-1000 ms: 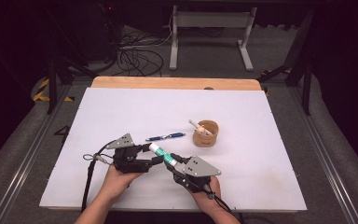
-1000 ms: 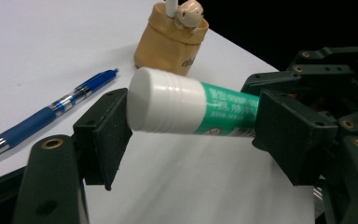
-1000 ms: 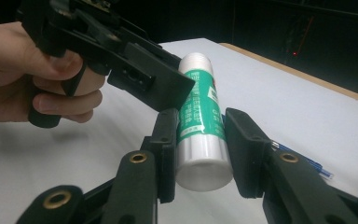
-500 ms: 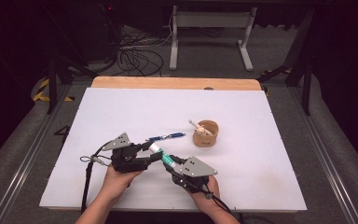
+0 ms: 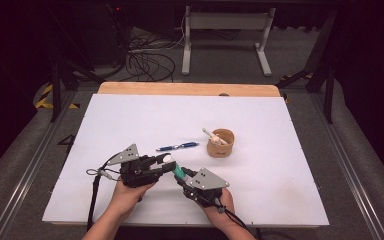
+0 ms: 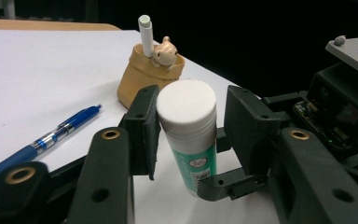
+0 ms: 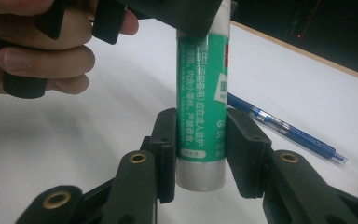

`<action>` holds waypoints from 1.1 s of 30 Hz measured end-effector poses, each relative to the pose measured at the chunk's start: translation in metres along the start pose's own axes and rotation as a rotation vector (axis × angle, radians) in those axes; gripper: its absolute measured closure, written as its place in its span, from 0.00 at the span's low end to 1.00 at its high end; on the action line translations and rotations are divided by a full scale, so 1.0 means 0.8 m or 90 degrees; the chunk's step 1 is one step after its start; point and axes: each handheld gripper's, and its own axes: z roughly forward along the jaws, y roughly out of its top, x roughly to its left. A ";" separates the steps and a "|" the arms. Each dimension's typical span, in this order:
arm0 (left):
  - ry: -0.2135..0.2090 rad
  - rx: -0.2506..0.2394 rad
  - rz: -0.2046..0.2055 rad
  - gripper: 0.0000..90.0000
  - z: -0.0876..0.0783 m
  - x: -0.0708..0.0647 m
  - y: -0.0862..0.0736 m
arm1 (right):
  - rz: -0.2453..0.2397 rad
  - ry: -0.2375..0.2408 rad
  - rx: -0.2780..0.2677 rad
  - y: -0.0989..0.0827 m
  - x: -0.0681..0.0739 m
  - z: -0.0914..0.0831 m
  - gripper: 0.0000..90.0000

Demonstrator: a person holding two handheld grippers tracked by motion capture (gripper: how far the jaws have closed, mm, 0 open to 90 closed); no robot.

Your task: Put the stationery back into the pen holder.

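A: Two hands come in from the near edge of the table [image 5: 130, 115], each holding tongs. The right tongs [image 7: 200, 149] pinch the base of a green glue stick [image 7: 201, 93], which points left and far toward the other hand.

B: And the left tongs [image 6: 191, 126]?

A: They aim right at the stick's white cap [image 6: 186, 105]. Their jaws have just been closing with the cap between them; the left jaw is against it, the right one stands slightly off.

B: Any containers?

A: A small tan cup [image 5: 220, 143] stands far right of the hands, holding a white stick-like item [image 6: 145, 35] and a small figure [image 6: 164, 52]. A blue pen [image 5: 177, 147] lies left of it on the table.
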 end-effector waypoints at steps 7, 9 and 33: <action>0.001 -0.003 0.008 0.71 0.003 -0.004 0.000 | -0.003 -0.001 0.000 0.000 0.000 0.000 0.74; 0.002 -0.004 0.005 0.71 0.003 -0.004 0.000 | -0.001 0.000 0.000 -0.001 0.000 0.001 0.74; 0.035 0.008 0.046 0.72 0.010 -0.009 0.010 | 0.020 0.000 0.002 -0.002 -0.010 -0.002 0.65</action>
